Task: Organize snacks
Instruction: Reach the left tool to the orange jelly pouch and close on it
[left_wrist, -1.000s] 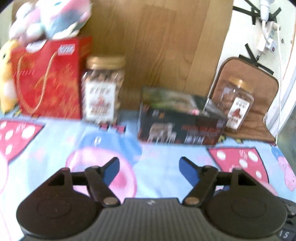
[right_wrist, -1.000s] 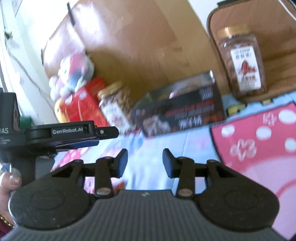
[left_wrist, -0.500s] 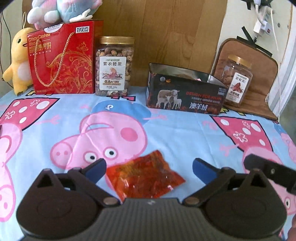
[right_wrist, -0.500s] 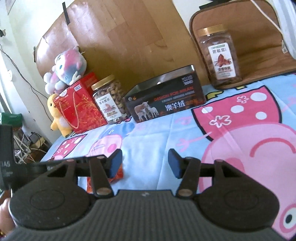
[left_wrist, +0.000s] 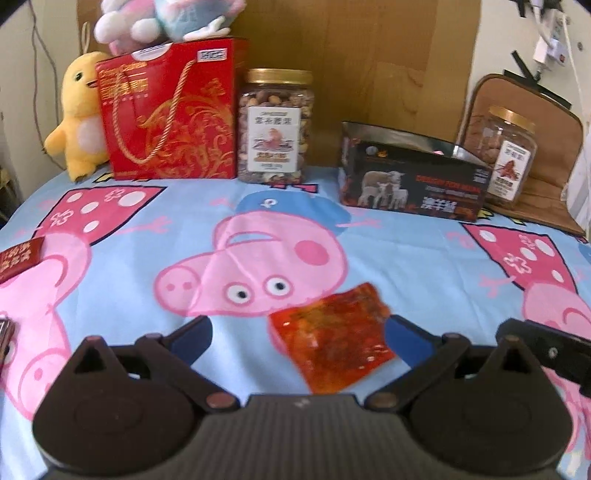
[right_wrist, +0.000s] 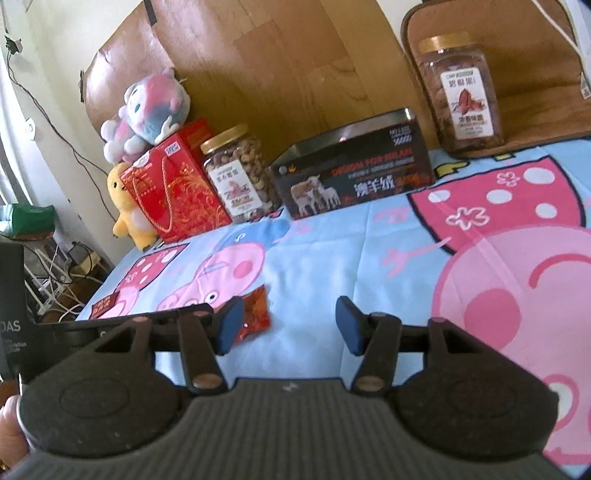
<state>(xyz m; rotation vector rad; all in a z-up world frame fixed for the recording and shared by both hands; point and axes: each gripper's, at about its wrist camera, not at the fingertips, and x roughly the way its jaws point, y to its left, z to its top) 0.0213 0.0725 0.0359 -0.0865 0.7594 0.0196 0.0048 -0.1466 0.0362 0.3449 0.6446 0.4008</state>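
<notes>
Bright daylight; soft motion blur throughout; fisheye bending at edges.

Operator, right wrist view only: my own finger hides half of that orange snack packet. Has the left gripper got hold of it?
Observer: No. In the left wrist view the orange packet lies flat on the cloth, between the open fingers of the left gripper.
Operator: Is it centred between them?
Observer: No. It sits over by the right-hand finger, with a wide gap of bare cloth on the other side.
</notes>
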